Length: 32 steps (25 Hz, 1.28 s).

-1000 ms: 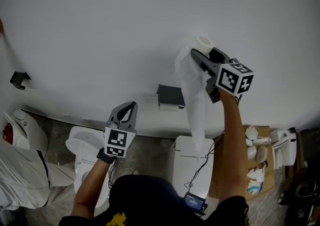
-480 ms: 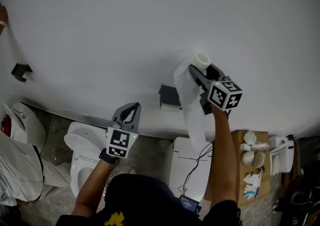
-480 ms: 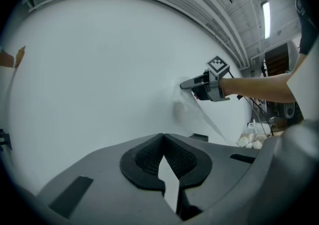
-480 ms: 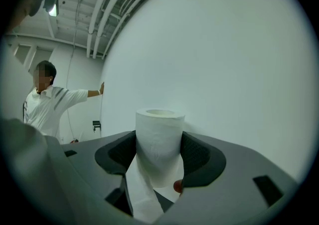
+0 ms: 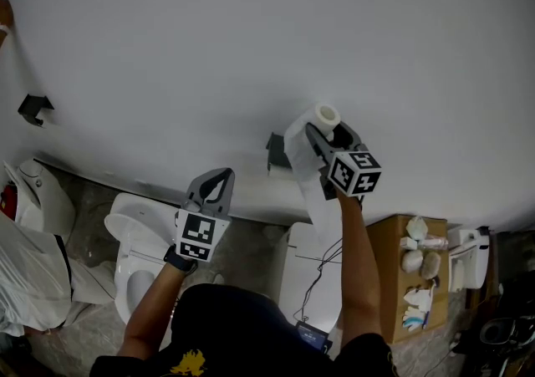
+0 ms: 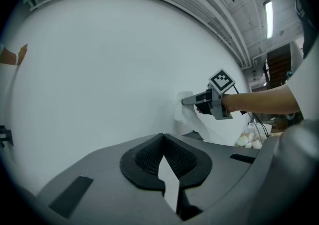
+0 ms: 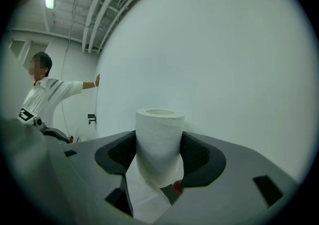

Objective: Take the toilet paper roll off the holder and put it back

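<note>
Toilet paper roll [image 7: 159,136]: upright, clamped between the pads of the right claw [image 5: 324,130], with a loose tail hanging below. It sits near the white wall [image 5: 251,33], just right of the dark holder [image 5: 277,152]. Left claw [image 5: 219,177]: closed, empty, lower left, above a toilet [image 5: 134,237].

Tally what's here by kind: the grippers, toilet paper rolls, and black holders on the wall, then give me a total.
Grippers: 2, left gripper and right gripper
Toilet paper roll: 1
Black wall holders: 2
Total: 5
</note>
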Motion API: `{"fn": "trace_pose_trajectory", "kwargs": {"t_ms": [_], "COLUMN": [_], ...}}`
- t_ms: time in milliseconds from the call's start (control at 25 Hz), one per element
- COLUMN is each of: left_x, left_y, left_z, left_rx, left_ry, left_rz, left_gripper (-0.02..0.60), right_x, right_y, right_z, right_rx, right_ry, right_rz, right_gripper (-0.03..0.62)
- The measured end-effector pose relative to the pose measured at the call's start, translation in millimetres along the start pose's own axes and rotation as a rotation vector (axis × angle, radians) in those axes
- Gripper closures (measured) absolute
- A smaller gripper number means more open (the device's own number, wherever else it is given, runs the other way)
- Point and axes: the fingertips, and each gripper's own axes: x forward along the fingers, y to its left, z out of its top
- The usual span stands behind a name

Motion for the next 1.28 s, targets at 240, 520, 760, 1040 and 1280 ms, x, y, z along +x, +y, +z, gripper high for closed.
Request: {"fn": "trace_pose_trajectory", "kwargs": {"t_ms": [240, 520, 760, 1040, 1280], "left_x": [4.2, 5.5, 9.1, 15.4, 22.5], "left_y": [-3.6, 1.4, 1.4, 3.5, 0.7], "left_z": [-7.6, -7.7, -10.5, -17.3, -23.3], "left_rx": [-0.003, -0.011, -0.009, -0.025, -0.039], "left_ry": [0.02, 0.017, 0.019, 0.03, 0.037], "left_rz": [-0.012, -0.003, -0.009, -0.003, -0.012], "left_gripper": [0.563, 0.564, 0.563, 0.563, 0.563], "right_x": [8.2, 18.1, 21.8, 23.1, 23.6], "right_y": [4.9, 7.5, 5.5, 5.4, 3.8], "right_z": [-38.6, -68.4, -84.2, -90.3, -91.0], "right_rx": [0.005, 0.013, 0.037, -0.011, -0.018], "right_ry": [0.045, 0.069, 0.066, 0.073, 0.075], "right_rz": [-0.031, -0.053, -0.071, -0.136, -0.144], "right_gripper": [0.326, 0.326, 0.326, 0.326, 0.326]}}
